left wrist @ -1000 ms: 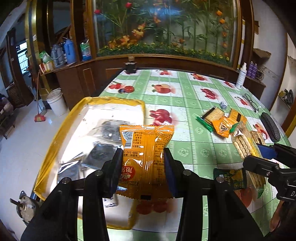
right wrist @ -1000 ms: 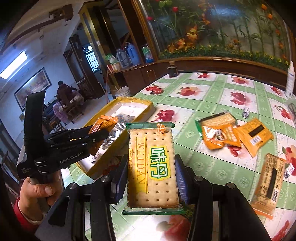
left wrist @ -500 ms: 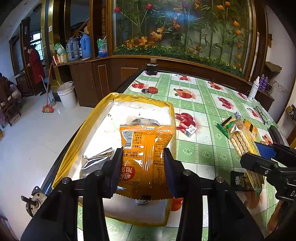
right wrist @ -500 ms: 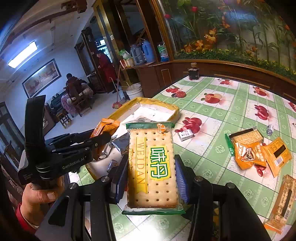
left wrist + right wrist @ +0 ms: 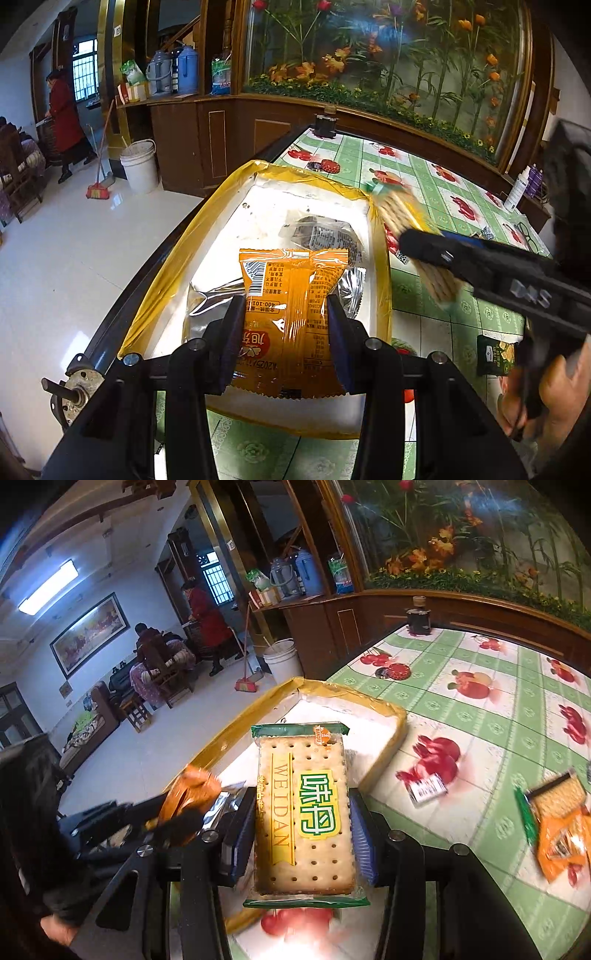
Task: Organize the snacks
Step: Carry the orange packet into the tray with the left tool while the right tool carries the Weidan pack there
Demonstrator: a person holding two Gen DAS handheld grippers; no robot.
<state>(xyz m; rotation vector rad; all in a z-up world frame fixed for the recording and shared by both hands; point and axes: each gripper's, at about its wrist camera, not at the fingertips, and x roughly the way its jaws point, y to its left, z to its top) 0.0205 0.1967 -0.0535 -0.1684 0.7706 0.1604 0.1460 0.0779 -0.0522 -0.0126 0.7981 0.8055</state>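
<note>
Surface (image 5: 436, 184): green fruit-print cloth.
Box (image 5: 177, 258): yellow-rimmed, at surface edge.
Right gripper (image 5: 301, 834): jaws clamped on cracker pack (image 5: 304, 812), above box's right rim.
Left gripper (image 5: 286, 332): jaws clamped on orange packet (image 5: 291, 295), over box.

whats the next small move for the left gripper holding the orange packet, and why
Probably lower and open: the left gripper is shut on the orange packet, which hangs over the yellow-rimmed box where silver packets already lie.
</note>
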